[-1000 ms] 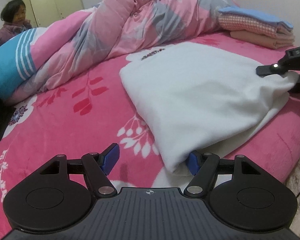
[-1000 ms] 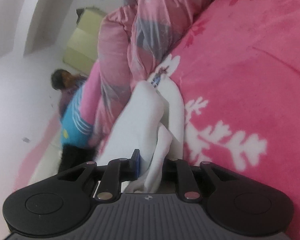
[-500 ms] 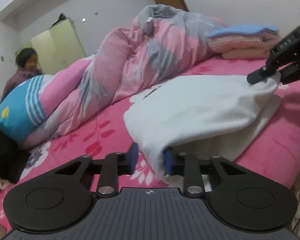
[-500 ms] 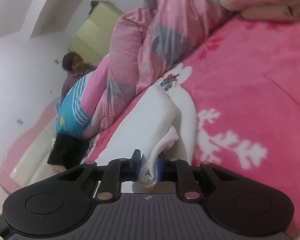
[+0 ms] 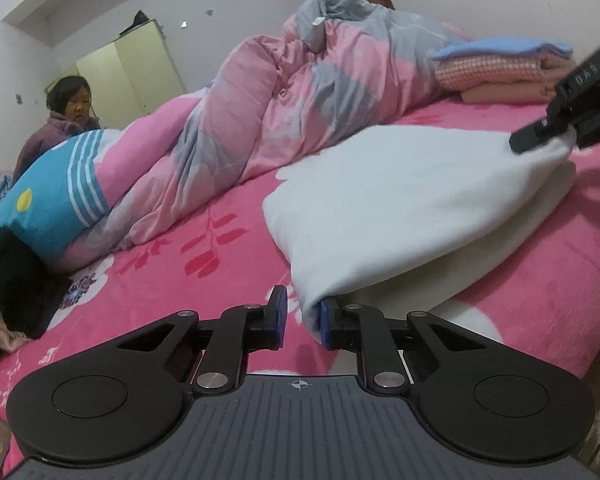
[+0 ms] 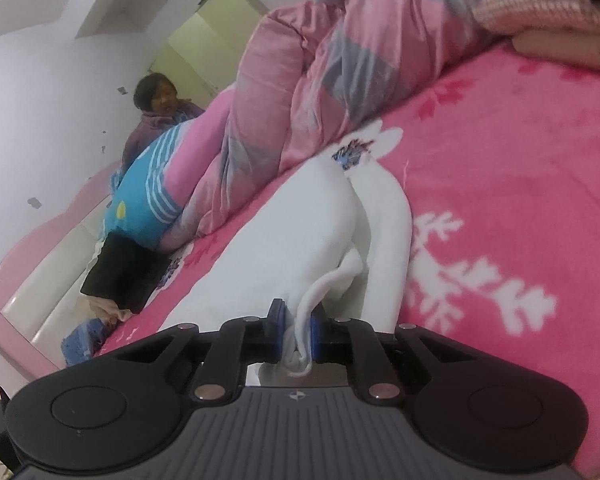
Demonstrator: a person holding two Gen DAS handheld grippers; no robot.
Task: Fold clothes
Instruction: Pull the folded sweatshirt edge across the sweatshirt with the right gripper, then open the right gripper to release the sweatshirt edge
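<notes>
On a pink bed (image 5: 148, 304), the right gripper (image 6: 296, 330) is pinching a white garment (image 5: 400, 200) corner while the left gripper (image 5: 300, 316), fingers slightly apart, is straddling the other; both corners likely need level, matched carrying.

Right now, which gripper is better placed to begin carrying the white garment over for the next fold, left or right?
Probably the right. The right gripper is shut on the white garment and lifts its corner. The left gripper has the near corner between its fingers, but a gap shows beside the left pad.
</notes>
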